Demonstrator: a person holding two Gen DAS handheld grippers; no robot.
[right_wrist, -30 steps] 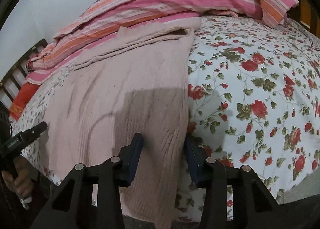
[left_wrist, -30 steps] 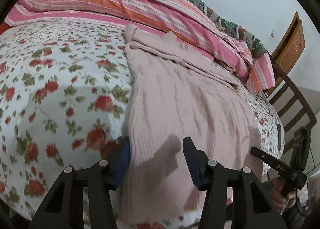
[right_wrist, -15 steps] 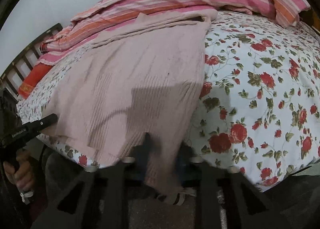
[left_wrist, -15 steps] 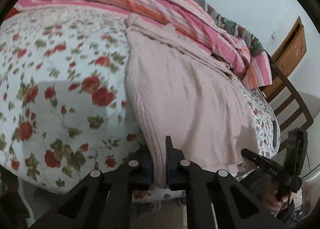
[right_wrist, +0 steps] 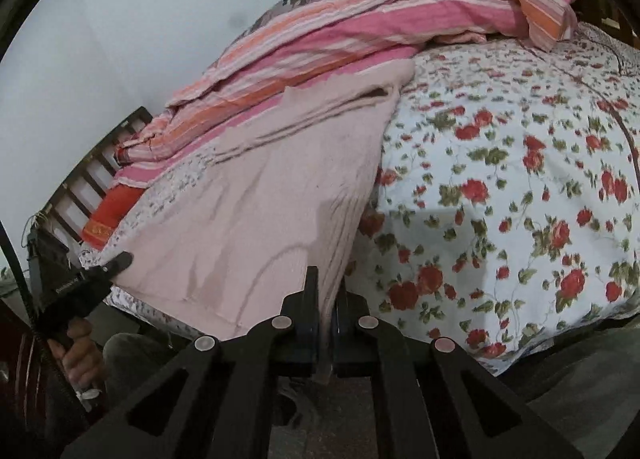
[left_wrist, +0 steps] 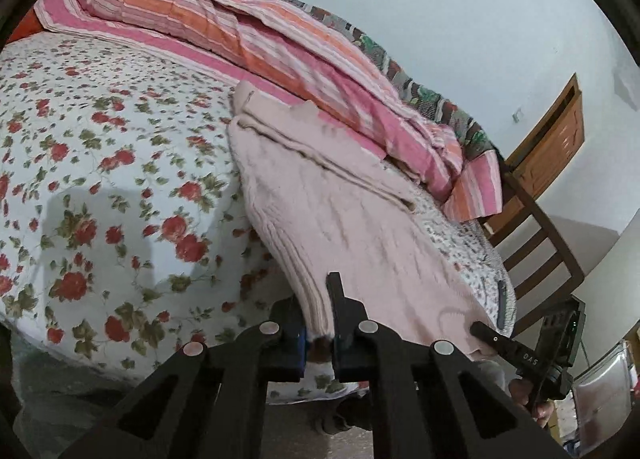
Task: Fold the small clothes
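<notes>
A pale pink knitted sweater [left_wrist: 344,219] lies lengthwise on the flowered bedspread [left_wrist: 100,187], its near hem lifted off the bed. My left gripper [left_wrist: 320,311] is shut on the hem's left corner, with the ribbed edge pinched between the pads. In the right wrist view the same sweater [right_wrist: 256,219] stretches away from me, and my right gripper [right_wrist: 326,299] is shut on its hem's right corner. Each gripper shows in the other's view: the right one [left_wrist: 516,351] at the lower right, the left one [right_wrist: 80,287] at the lower left, held in a hand.
A pink and orange striped quilt [left_wrist: 240,31] is bunched along the far side of the bed against the wall. A wooden chair [left_wrist: 540,243] stands at the bed's right end, a wooden headboard [right_wrist: 88,175] at the other. Floor shows below the bed's near edge.
Both grippers closed on the sweater's hem corners, then rose and drew back, lifting the hem off the bedspread. The sweater now hangs taut toward me.
</notes>
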